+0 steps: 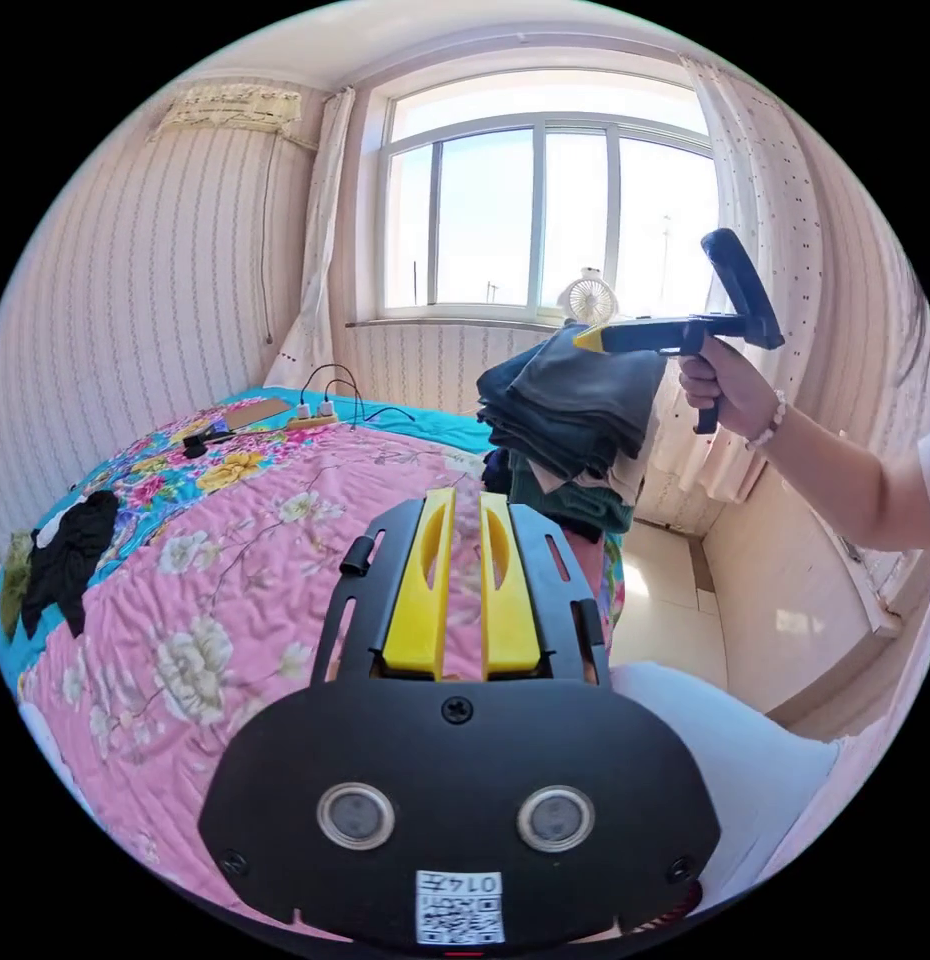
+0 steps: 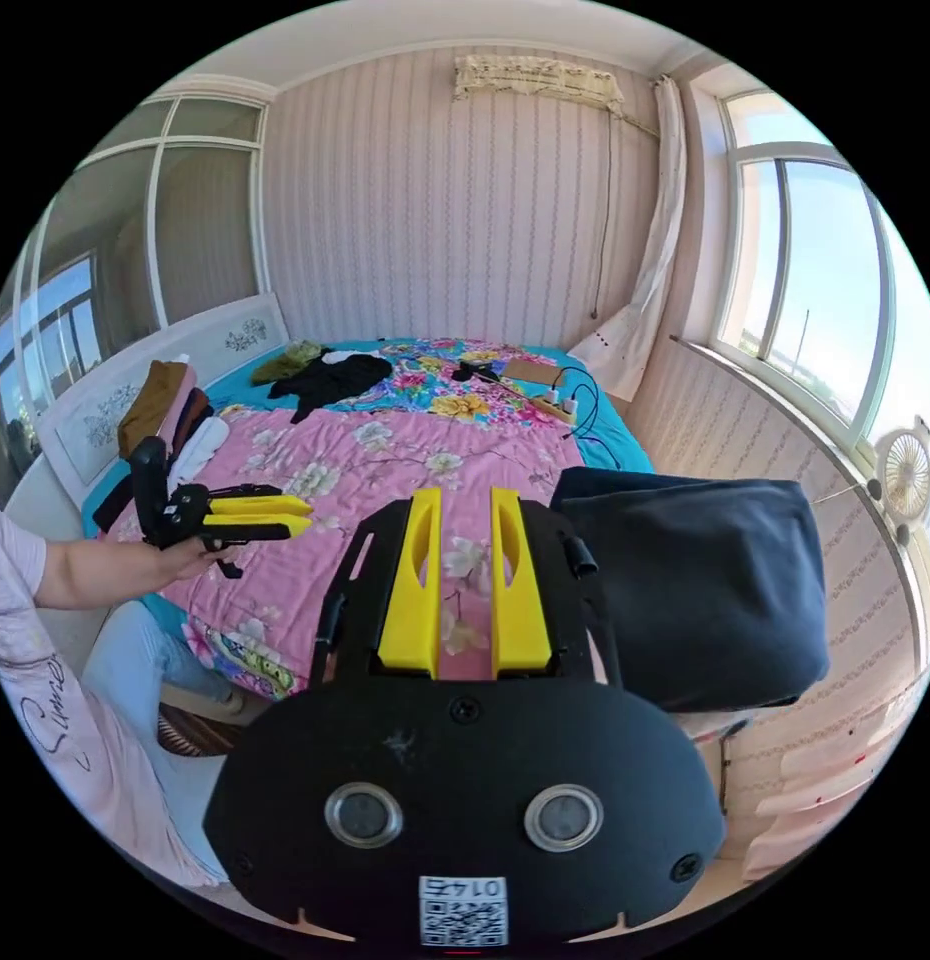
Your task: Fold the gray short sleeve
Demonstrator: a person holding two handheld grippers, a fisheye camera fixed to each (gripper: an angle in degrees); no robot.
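Left gripper (image 1: 462,500), yellow plastic jaws on a black frame, is hovering over the pink floral quilted bedspread (image 1: 235,600); jaws are standing slightly parted with a narrow gap, gripping nothing. Right gripper (image 1: 588,338), seen from the left gripper view, is resting its yellow tips against the folded gray short sleeve (image 1: 585,400), a soft rectangular bundle sitting on top of a stack of folded clothes (image 1: 570,490) at the bed's edge. From the right gripper view its jaws (image 2: 463,500) are showing parted, fabric beside them, not between. A crumpled black garment (image 1: 70,550) is lying on the quilt.
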